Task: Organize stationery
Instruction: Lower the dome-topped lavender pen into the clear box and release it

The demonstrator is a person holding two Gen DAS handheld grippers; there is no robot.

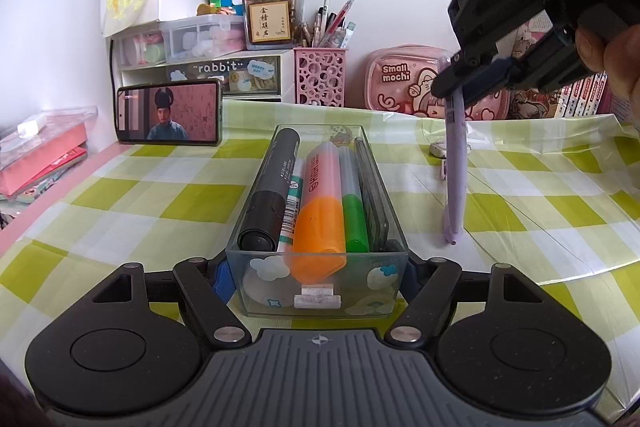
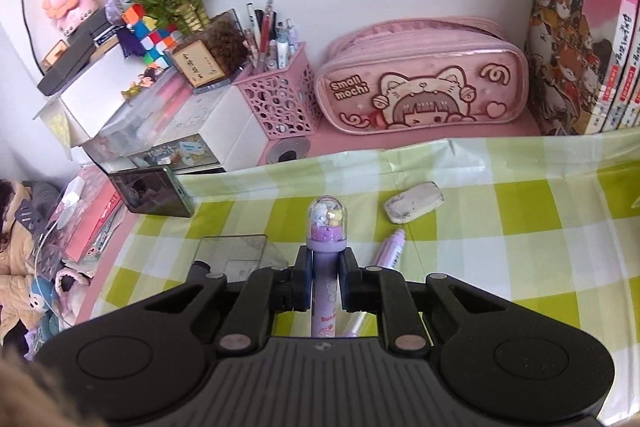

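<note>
Hanging upright from the raised right gripper (image 1: 466, 87), lilac pen (image 1: 455, 183).

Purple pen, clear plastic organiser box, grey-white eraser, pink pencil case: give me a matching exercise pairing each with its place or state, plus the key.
Things:
1. Purple pen with domed charm cap
2. Clear plastic organiser box
3. Grey-white eraser
4. Pink "Small mochi" pencil case

Places or states:
A. Lying loose on the checked cloth
B. Clamped upright in the right gripper
C. By the wall behind the cloth
D. Between the fingers of the left gripper, holding markers

Pairs: 1-B, 2-D, 3-A, 4-C
</note>
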